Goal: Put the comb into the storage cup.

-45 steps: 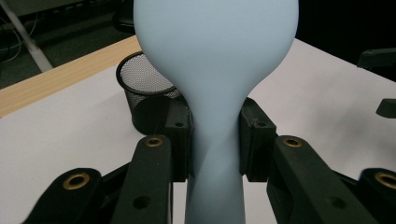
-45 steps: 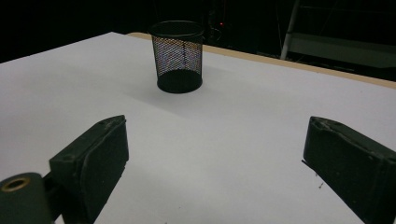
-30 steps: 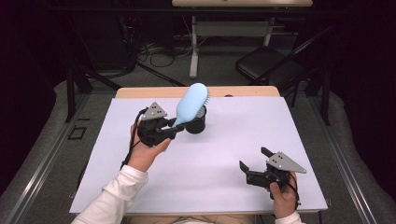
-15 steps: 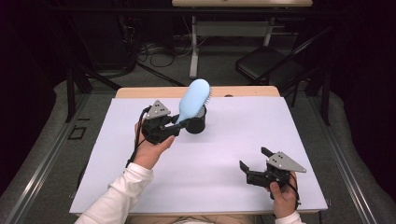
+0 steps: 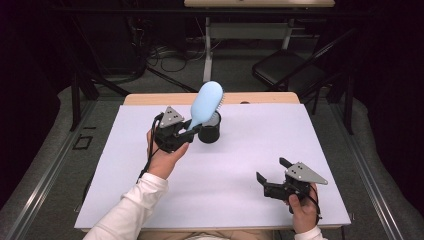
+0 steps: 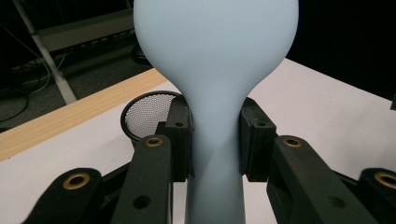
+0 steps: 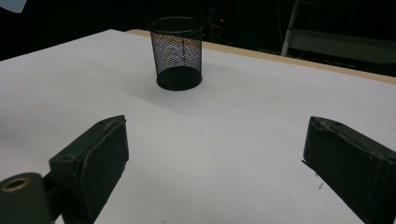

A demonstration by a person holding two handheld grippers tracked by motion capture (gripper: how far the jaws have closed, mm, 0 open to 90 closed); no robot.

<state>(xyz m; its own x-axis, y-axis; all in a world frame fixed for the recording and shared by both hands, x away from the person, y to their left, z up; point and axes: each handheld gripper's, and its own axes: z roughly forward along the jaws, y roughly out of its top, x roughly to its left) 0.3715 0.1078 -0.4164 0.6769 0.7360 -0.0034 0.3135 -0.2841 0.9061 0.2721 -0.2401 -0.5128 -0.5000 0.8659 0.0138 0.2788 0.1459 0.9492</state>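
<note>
Left gripper [image 5: 194,131] clamped on light-blue hairbrush [image 5: 206,103] handle, just beside black mesh cup [image 5: 209,134]. Right gripper [image 5: 272,176] open wide, empty, on white table [image 5: 240,160].

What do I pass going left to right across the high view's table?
Left gripper clamped on the light blue hairbrush → black mesh cup → right gripper, jaws open and empty.
</note>
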